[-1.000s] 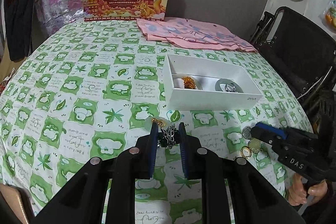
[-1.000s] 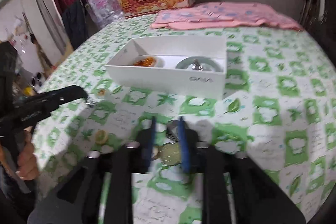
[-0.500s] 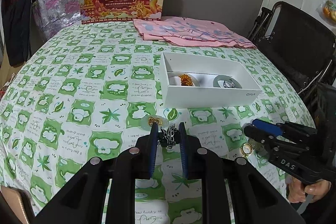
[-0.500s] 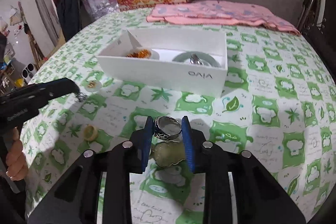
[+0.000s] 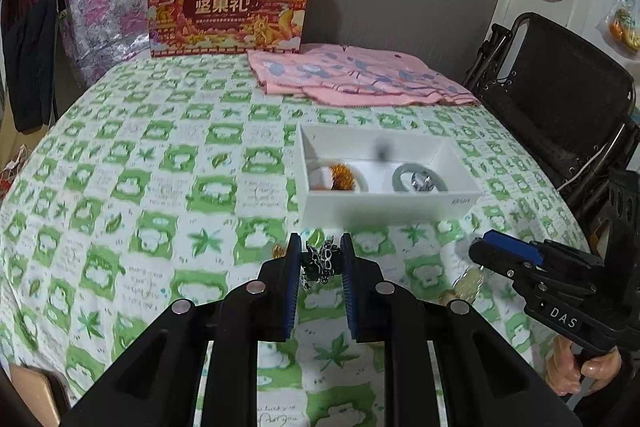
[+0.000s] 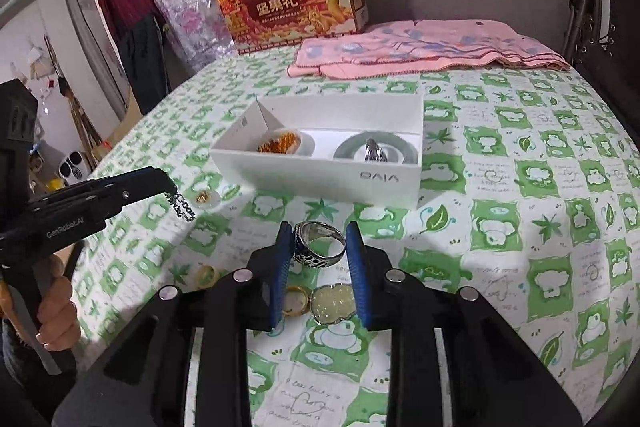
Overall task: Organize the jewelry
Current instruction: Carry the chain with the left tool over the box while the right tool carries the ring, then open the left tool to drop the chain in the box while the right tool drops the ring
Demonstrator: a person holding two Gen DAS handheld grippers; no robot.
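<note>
Shiny engraved metal ring (image 6: 319,245), matt white cardboard box (image 6: 320,177), soft printed cloth tablecloth (image 6: 520,227).

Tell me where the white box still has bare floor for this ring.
Bare floor inside the white box lies along its back wall, behind the gold piece and the green bangle. The front is crowded. The right claw holds the silver ring.

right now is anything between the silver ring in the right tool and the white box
Nothing visible. The silver ring, pinched in the right tool, faces only bare tablecloth up to the white box; it must clear the box's near wall.
</note>
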